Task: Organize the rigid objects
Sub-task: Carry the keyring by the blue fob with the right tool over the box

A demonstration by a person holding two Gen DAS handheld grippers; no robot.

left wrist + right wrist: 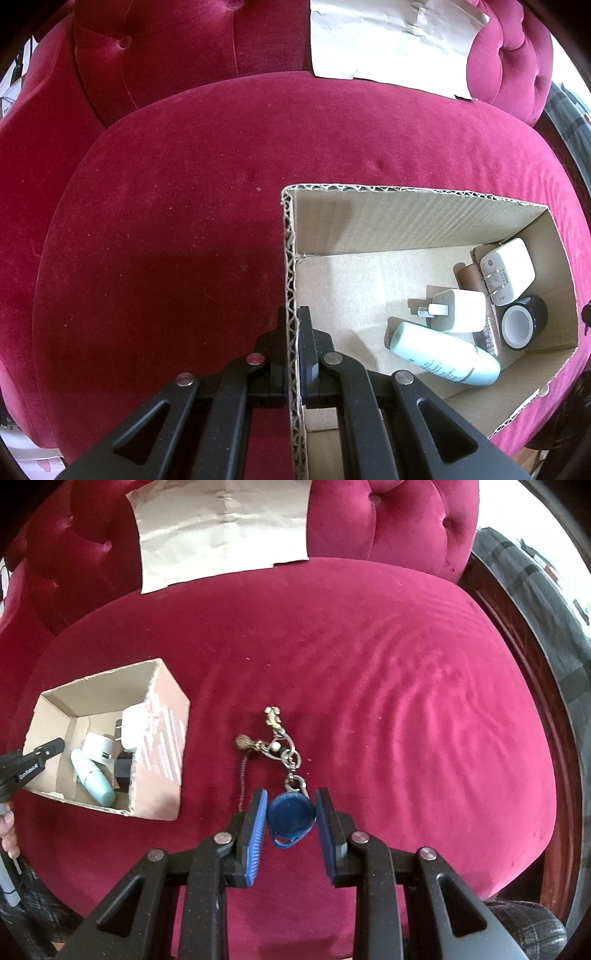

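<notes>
An open cardboard box (406, 218) sits on a red velvet seat; it also shows at the left of the right wrist view (162, 731). Inside lie a pale blue bottle (443, 354), two white chargers (460, 310), a black tape roll (522, 325) and a brown item. My left gripper (293, 325) is shut on the box's left wall (290, 277). A keychain with a blue fob (290, 818), metal rings (288, 753) and brass charms lies on the seat. My right gripper (290, 801) is open, its blue pads either side of the fob.
A crumpled sheet of brown paper (221, 528) leans against the tufted backrest (399, 520). The seat's dark wooden frame (535, 686) curves along the right. A plaid fabric (546, 598) lies beyond it.
</notes>
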